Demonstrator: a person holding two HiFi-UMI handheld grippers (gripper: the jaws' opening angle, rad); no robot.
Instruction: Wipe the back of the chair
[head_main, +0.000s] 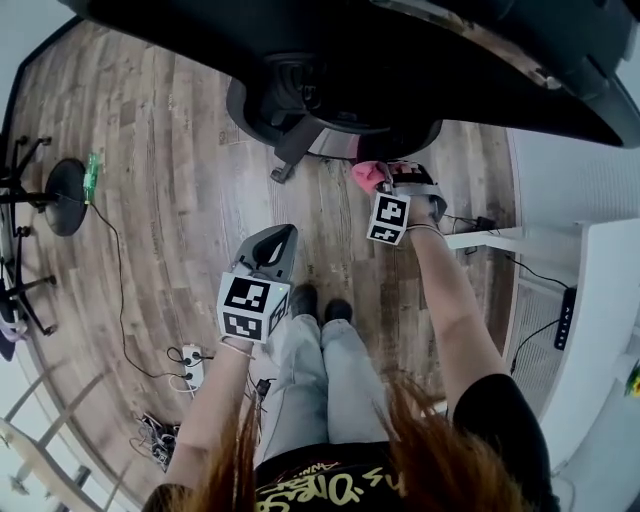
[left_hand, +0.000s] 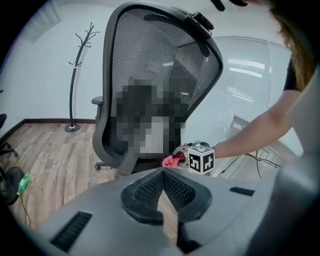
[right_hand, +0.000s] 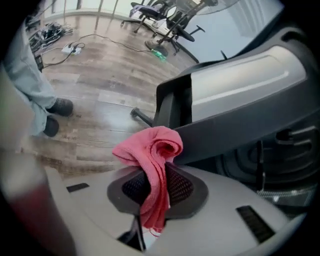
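Our right gripper (right_hand: 156, 175) is shut tight on a pink cloth (right_hand: 152, 147) in the low middle of its view, close to the dark frame of the office chair (right_hand: 240, 95); we cannot tell if they touch. Our left gripper (left_hand: 162, 172) has its jaws pressed together with nothing in them, at the bottom of its view. The chair's mesh back (left_hand: 150, 70) stands tall in the upper middle there, apart from that gripper, on a wooden floor (left_hand: 55, 155).

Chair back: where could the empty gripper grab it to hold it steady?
Probably the dark frame rim at its edge, coming in sideways with the left gripper opened. The rim looks narrow enough for fingers to pinch; the mesh is wide and flat.
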